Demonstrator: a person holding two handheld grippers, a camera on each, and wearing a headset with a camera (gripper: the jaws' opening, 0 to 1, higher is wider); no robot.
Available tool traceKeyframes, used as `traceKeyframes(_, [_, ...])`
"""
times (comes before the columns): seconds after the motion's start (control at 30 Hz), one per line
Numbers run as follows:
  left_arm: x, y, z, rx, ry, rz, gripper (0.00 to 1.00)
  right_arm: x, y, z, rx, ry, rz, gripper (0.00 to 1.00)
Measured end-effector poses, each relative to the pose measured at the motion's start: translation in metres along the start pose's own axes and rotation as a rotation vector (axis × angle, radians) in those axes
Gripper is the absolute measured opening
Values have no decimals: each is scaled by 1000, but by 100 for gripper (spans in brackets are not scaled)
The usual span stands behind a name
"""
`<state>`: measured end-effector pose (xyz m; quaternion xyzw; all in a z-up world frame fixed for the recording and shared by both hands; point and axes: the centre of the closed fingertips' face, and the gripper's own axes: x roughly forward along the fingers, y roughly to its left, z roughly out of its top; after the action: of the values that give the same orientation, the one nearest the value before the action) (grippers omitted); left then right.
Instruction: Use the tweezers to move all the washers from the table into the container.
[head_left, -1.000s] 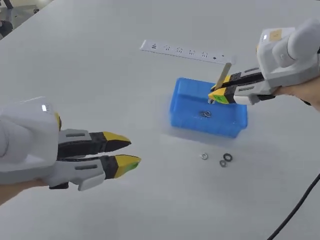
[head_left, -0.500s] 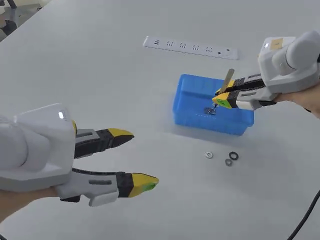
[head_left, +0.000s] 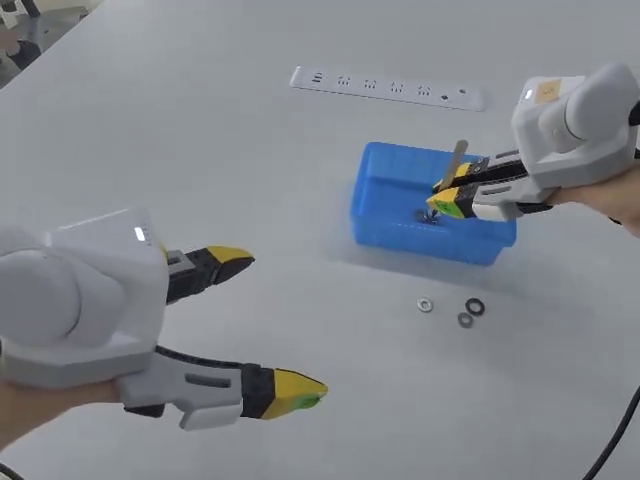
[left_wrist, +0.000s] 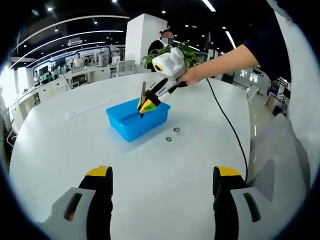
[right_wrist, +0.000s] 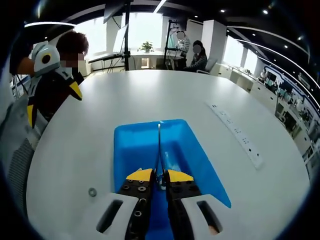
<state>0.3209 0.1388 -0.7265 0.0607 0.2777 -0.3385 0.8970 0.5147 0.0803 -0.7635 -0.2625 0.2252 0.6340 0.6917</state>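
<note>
A blue container (head_left: 400, 205) (left_wrist: 131, 124) (right_wrist: 140, 145) stands on the white table. My right gripper (head_left: 440, 204) (right_wrist: 160, 176) is shut on metal tweezers (head_left: 456, 160) (right_wrist: 159, 142), whose tips point down inside the container, close to small washers (head_left: 424, 216) on its floor. I cannot tell whether the tips hold a washer. Three washers (head_left: 425, 304) (left_wrist: 168, 139) lie on the table in front of the container; one washer (right_wrist: 92, 192) appears left of it in the right gripper view. My left gripper (head_left: 270, 325) (left_wrist: 163, 175) hovers open and empty at the near left.
A white power strip (head_left: 385, 88) (right_wrist: 235, 132) lies beyond the container. A black cable (head_left: 615, 440) runs along the table's right side. People sit at far desks in the gripper views.
My left gripper's jaws have spread much wider apart. The right gripper and tweezers have stayed over the container, with the tips slightly lower inside it.
</note>
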Motion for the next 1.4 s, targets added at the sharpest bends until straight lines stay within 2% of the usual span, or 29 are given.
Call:
traceKeyframes(0.27, [-3,-3,-3,12,28,3,92,-3,-1,3,13,-6,-12,11])
traceKeyframes(0.37, [-4,-3,-1,16,23,7,92,-5,-1,4,6,-5,-16,11])
traceKeyframes(0.7, [-5,-7,-5,41,58,3,94,-9,1,11,-19,-4,2,11])
traceKeyframes(0.87, [-3,-6,3,46,44,10,93,-11,3,13,-54,7,15,9])
traceKeyframes(1.13, [5,-3,15,77,28,0,91,-14,8,22,-81,-10,30,8])
traceKeyframes(1.33, [9,0,23,93,17,-5,91,-19,2,32,-49,-48,8,7])
traceKeyframes(1.4, [11,1,25,100,16,-5,91,-20,-1,31,16,-40,-2,7])
